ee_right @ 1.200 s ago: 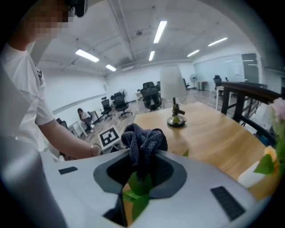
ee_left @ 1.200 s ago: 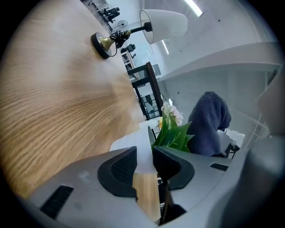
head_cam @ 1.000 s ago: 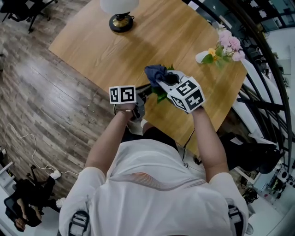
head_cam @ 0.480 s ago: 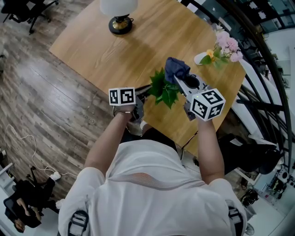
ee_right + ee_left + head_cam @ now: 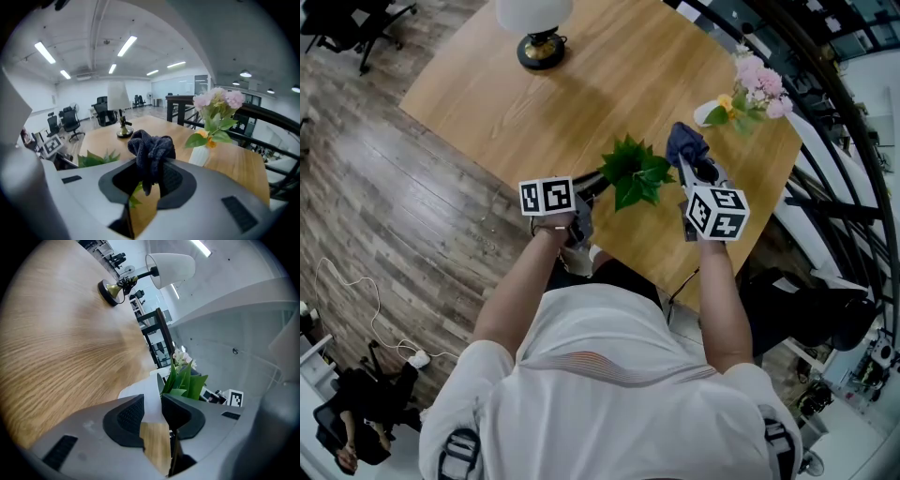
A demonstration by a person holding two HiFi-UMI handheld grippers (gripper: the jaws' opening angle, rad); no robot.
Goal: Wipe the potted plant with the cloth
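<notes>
The wood-plank floor [image 5: 384, 206] spreads out below you on the left. The pale wooden tabletop [image 5: 534, 103] crosses the head view at a slant. Your forearms reach out from your white shirt [image 5: 600, 366] to its near edge.

At the far end of the tabletop stands the table lamp with a white shade and a round brass base [image 5: 534, 28]. The white vase of pink and yellow flowers [image 5: 750, 89] sits by the right edge, well apart from the lamp.

The potted plant, spiky green leaves in a white pot [image 5: 633, 173], stands at the near edge between your two hands. Your left gripper [image 5: 592, 185] comes at it from the left. In the left gripper view the pot's white wall [image 5: 145, 394] fills the gap between the fingers [image 5: 129, 416]. Those fingers have just been easing apart, yet both pads look to rest against the wall.

Your right gripper [image 5: 689, 161] is held just right of the leaves, between the plant and the vase. Its fingers [image 5: 171, 180] are pinched on the crumpled dark blue cloth [image 5: 150, 150], which bunches up above the fingertips. In the head view the cloth [image 5: 684, 141] sits just beside the leaves, with a narrow gap between them.
</notes>
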